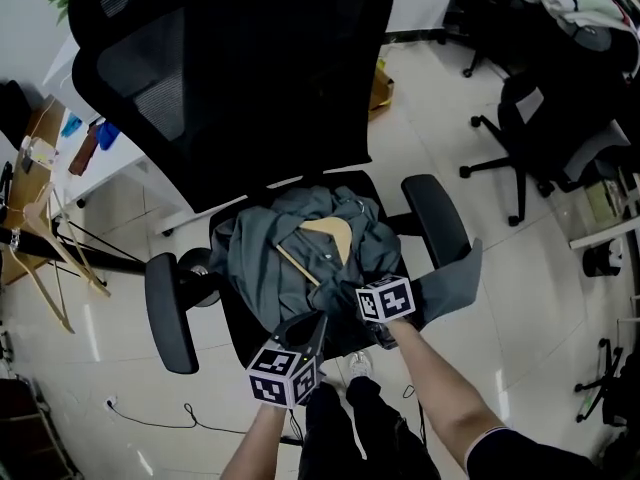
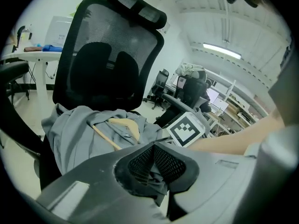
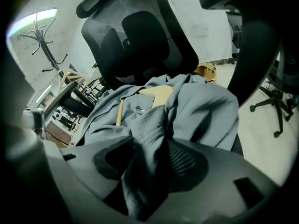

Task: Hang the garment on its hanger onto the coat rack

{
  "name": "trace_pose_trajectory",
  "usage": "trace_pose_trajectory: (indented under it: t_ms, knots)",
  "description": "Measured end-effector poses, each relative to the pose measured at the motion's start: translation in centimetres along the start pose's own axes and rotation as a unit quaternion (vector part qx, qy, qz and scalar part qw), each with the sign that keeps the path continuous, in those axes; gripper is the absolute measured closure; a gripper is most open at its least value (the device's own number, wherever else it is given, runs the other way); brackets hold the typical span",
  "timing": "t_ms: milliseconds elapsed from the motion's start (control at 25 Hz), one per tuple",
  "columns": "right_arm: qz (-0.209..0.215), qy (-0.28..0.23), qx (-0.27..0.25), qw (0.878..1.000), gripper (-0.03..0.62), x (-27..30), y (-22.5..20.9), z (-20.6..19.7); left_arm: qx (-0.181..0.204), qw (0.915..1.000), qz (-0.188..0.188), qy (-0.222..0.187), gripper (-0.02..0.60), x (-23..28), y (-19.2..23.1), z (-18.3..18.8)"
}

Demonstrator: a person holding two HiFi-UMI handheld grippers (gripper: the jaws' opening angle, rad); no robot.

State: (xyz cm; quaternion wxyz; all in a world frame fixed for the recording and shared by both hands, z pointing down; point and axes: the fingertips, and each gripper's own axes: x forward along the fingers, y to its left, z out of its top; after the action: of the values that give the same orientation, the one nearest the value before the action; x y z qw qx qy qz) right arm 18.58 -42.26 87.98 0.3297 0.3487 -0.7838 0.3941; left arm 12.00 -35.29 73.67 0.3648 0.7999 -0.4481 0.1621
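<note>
A grey garment (image 1: 290, 258) on a wooden hanger (image 1: 330, 233) lies crumpled on the seat of a black office chair (image 1: 250, 68). At the seat's near edge my left gripper (image 1: 308, 330) is shut on a fold of the grey cloth; in the left gripper view its pads (image 2: 152, 164) pinch that fold, with the hanger (image 2: 122, 125) beyond. My right gripper (image 1: 368, 286) is beside it at the garment's near right. Its jaws (image 3: 149, 160) stand open, a hanging fold of the garment (image 3: 201, 106) draped between them. A coat rack (image 3: 46, 48) stands far behind the chair.
The chair's armrests (image 1: 170, 313) (image 1: 437, 218) flank the seat. Other office chairs (image 1: 540, 128) stand at the right, a white desk (image 1: 110, 163) and a wooden frame (image 1: 45, 258) at the left. Cables lie on the tiled floor (image 1: 150, 418).
</note>
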Motion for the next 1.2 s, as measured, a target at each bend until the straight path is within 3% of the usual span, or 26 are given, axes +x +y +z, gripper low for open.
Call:
trace_pose_trajectory:
  t_ms: [160, 240, 280, 440, 640, 840, 1200]
  knots:
    - [0.013, 0.024, 0.016, 1.0, 0.359, 2.0, 0.1, -0.3, -0.005, 1.0, -0.005, 0.001, 0.578, 0.0, 0.2, 0.0]
    - [0.015, 0.031, 0.021, 0.999, 0.405, 2.7, 0.0, 0.0, -0.007, 1.0, -0.004, 0.0, 0.578, 0.0, 0.5, 0.1]
    - [0.012, 0.035, 0.024, 0.999, 0.462, 2.9, -0.2, 0.1, -0.006, 1.0, -0.004, -0.001, 0.578, 0.0, 0.7, 0.2]
    - [0.004, 0.011, 0.026, 1.0, 0.497, 1.5, 0.1, 1.3, -0.003, 1.0, -0.002, 0.003, 0.578, -0.5, 1.3, 0.3]
    - [0.0, -0.054, -0.055, 0.997, 0.539, -3.3, 3.3, 4.0, 0.004, 1.0, 0.0, -0.007, 0.578, -1.6, 0.9, 1.4]
    - [0.011, -0.118, -0.073, 0.99, 0.545, -9.4, 5.2, 7.1, 0.021, 0.9992, 0.001, -0.035, 0.578, -3.7, -0.4, 4.3]
    - [-0.013, -0.212, -0.196, 0.957, 0.546, -23.5, 9.4, 12.4, 0.062, 0.9917, 0.007, -0.113, 0.578, -10.2, -4.5, 11.3]
